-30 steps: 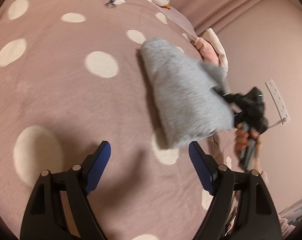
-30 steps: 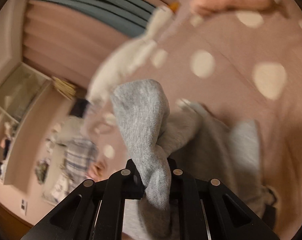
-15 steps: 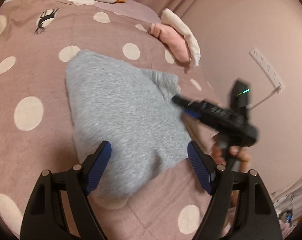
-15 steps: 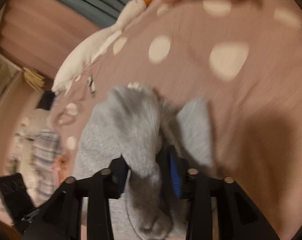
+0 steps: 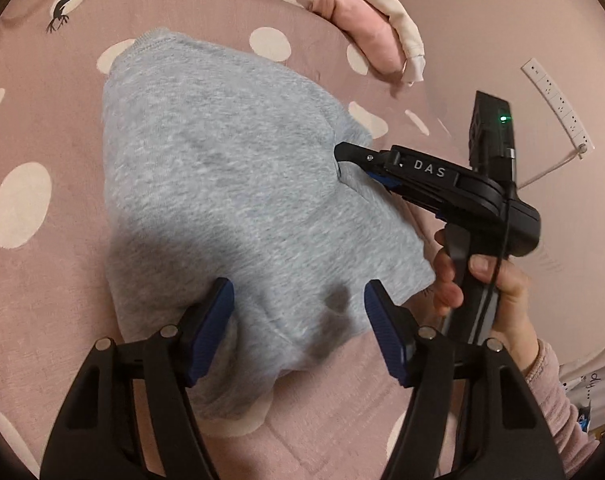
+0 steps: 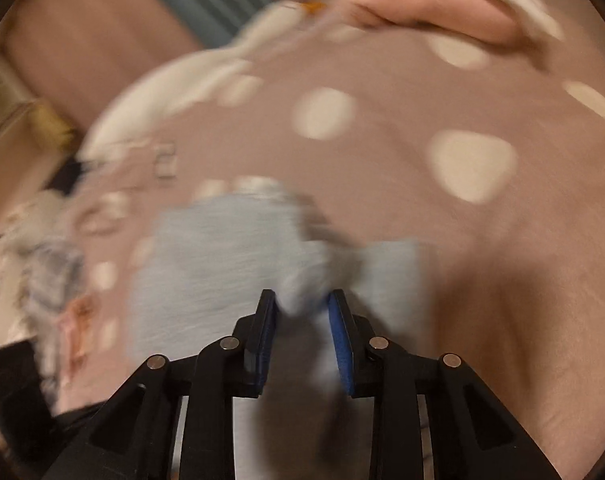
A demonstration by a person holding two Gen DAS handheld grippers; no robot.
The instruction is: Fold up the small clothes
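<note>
Left wrist view: my left gripper (image 5: 298, 320) hovers, jaws closing but apart, over the soft grey knit garment (image 5: 230, 200) on the spotted pink blanket (image 5: 42, 128); my right gripper (image 5: 342, 152), jaws narrowing, pinches its edge to drag a fold.

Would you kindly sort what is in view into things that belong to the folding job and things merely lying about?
Job in hand:
grey garment
left gripper
right gripper

Lying about:
pink cloth
cream cloth
power strip
spotted bedspread
</note>
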